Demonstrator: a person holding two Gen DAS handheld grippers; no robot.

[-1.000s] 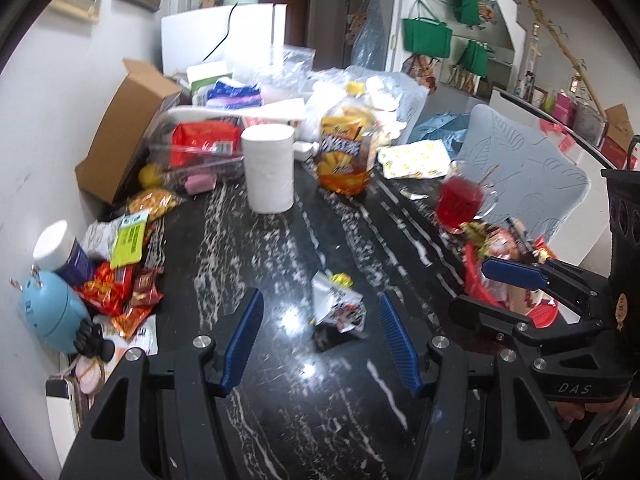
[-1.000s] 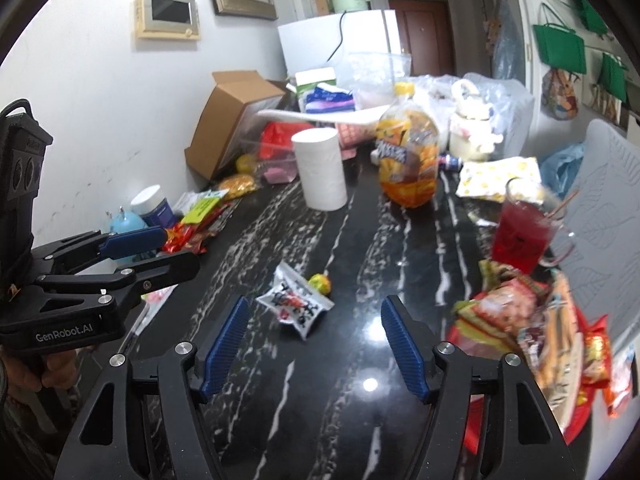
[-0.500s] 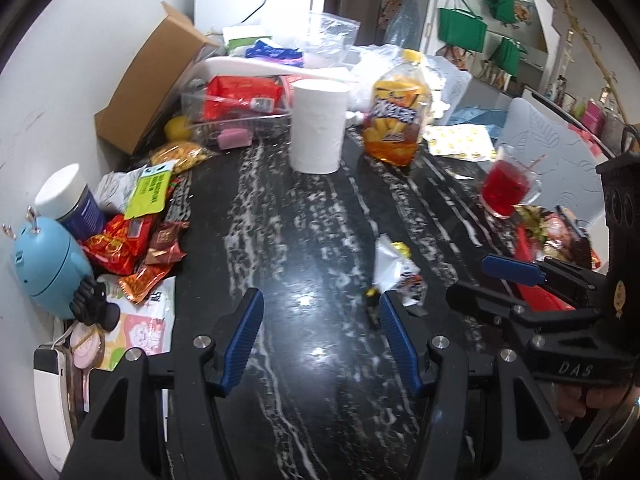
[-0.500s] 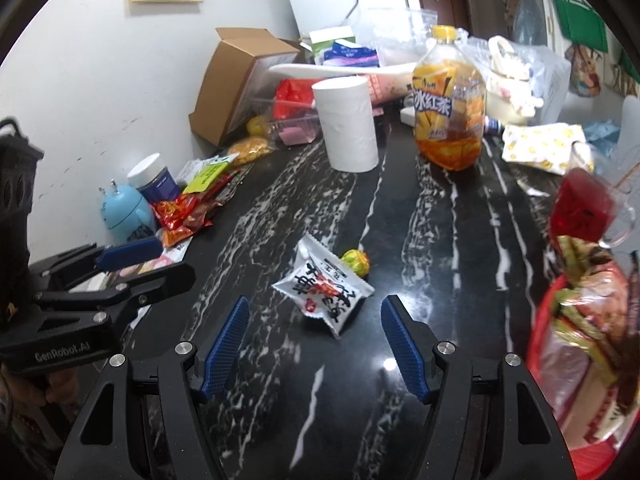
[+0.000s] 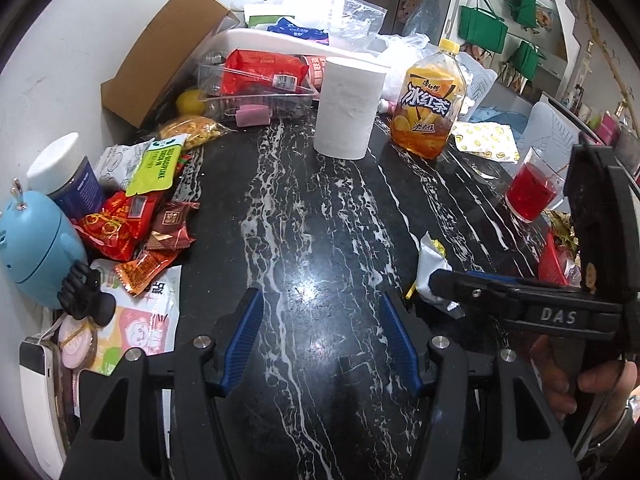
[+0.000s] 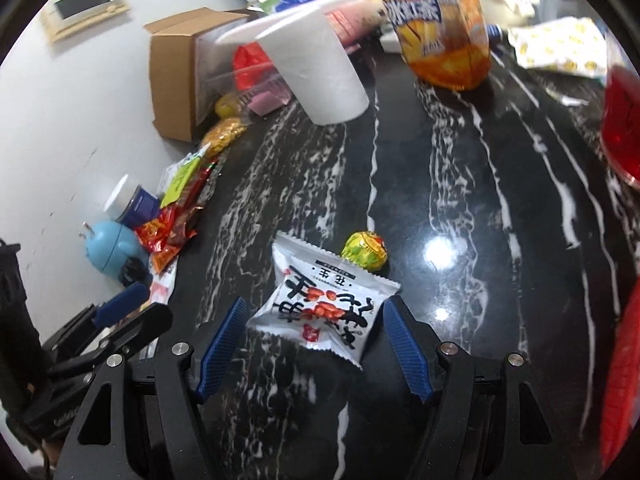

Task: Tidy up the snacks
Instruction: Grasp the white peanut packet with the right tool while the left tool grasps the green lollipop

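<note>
A white peanut snack packet [image 6: 324, 304] lies on the black marble table, with a yellow-green wrapped candy [image 6: 365, 250] just behind it. My right gripper [image 6: 314, 336] is open, low over the table, its blue pads on either side of the packet. My left gripper [image 5: 322, 336] is open and empty over bare table; the packet [image 5: 430, 270] shows at its right, partly hidden by the right gripper's finger. A heap of snack packs [image 5: 136, 216] lies at the table's left edge by the wall. A red basket [image 6: 620, 372] holding snacks is at the right.
A paper roll [image 5: 348, 108], an iced-tea bottle [image 5: 430, 108], a glass of red drink [image 5: 534, 192], a clear box [image 5: 260, 84] and a cardboard box [image 5: 168, 44] stand at the back. A blue gadget [image 5: 36, 252] and a jar [image 5: 68, 176] stand by the wall.
The right gripper has moved forward and down until its open jaws flank the peanut packet. The left gripper has shifted left, leaving the packet off to its right.
</note>
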